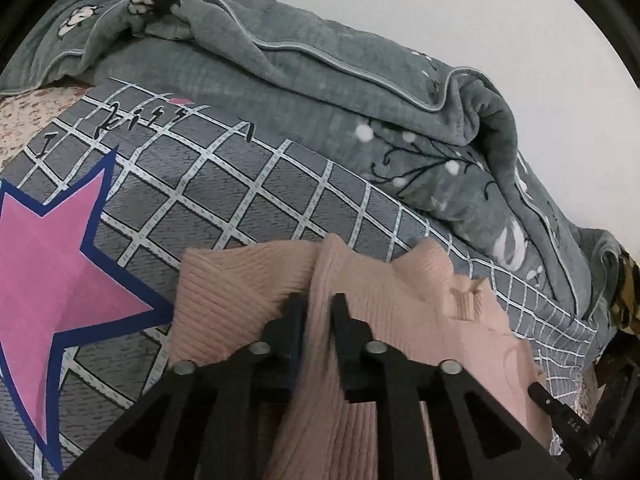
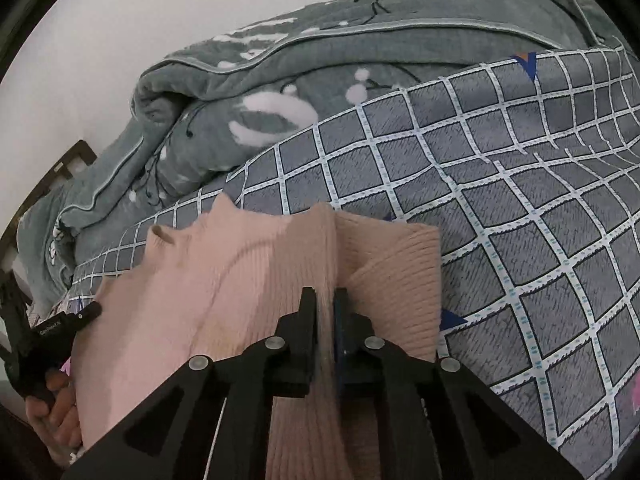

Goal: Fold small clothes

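A pink ribbed knit top [image 1: 380,292] lies on the checked grey bedsheet [image 1: 248,204], stretched between both grippers. My left gripper [image 1: 320,304] is shut on a bunched ridge of the knit near one shoulder; a sleeve [image 1: 232,292] lies flat to its left. In the right wrist view the same pink top [image 2: 224,280] shows its small collar [image 2: 164,236] at the left, and my right gripper [image 2: 325,300] is shut on a thin fold of it beside the other sleeve [image 2: 400,264]. The left gripper's body [image 2: 60,328] shows at the left edge of that view, held by a hand [image 2: 52,408].
A rumpled grey-green quilt [image 1: 360,80] with white and black embroidery lies along the far side of the bed against a white wall [image 1: 480,8]. A large pink star [image 1: 52,264] is printed on the sheet at left. A dark wooden bed frame [image 2: 68,164] shows at the edge.
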A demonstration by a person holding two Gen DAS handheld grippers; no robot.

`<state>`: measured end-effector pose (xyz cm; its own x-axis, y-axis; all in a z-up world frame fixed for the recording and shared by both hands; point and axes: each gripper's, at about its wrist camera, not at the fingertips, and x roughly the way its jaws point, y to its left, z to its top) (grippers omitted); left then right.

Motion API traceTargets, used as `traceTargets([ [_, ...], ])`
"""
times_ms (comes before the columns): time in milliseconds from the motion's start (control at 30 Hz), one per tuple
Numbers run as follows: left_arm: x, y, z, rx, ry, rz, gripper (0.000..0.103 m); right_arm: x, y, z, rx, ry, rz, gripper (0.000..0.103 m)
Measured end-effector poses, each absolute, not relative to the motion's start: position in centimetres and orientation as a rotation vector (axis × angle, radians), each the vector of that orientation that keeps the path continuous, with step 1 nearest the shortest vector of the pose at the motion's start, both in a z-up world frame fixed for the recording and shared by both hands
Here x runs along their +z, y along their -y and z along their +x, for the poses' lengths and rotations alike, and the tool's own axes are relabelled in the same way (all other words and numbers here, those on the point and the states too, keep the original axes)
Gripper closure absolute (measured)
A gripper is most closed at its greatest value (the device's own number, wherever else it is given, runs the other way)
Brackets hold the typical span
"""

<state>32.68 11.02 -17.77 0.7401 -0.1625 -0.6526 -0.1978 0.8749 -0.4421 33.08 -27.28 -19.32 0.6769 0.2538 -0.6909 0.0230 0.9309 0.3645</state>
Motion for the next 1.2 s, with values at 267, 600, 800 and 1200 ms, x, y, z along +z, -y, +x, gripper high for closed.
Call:
traceTargets([
  [267,-16.6,-10.1,31.2,-0.003,-0.695,-0.457,0.070,-17.2,27.5,31.0,0.166,-0.717,0.358,0.064],
  [600,-15.1,-10.5,27.4,-0.036,-0.653,-0.488,0.051,-14.0,27.3,23.6,0.181,-0.707,0.244,0.049],
  [800,-15.8,-10.8,22.1,-0.040,-0.661,-0.488,0.050,-15.4,28.1,19.0,0.178,-0.749,0.235,0.049],
  [1200,-18.4,-13.7,14.8,-0.068,-0.736,-0.482,0.047,-19.6,28.6,16.8,0.197,-0.783,0.362,0.049],
])
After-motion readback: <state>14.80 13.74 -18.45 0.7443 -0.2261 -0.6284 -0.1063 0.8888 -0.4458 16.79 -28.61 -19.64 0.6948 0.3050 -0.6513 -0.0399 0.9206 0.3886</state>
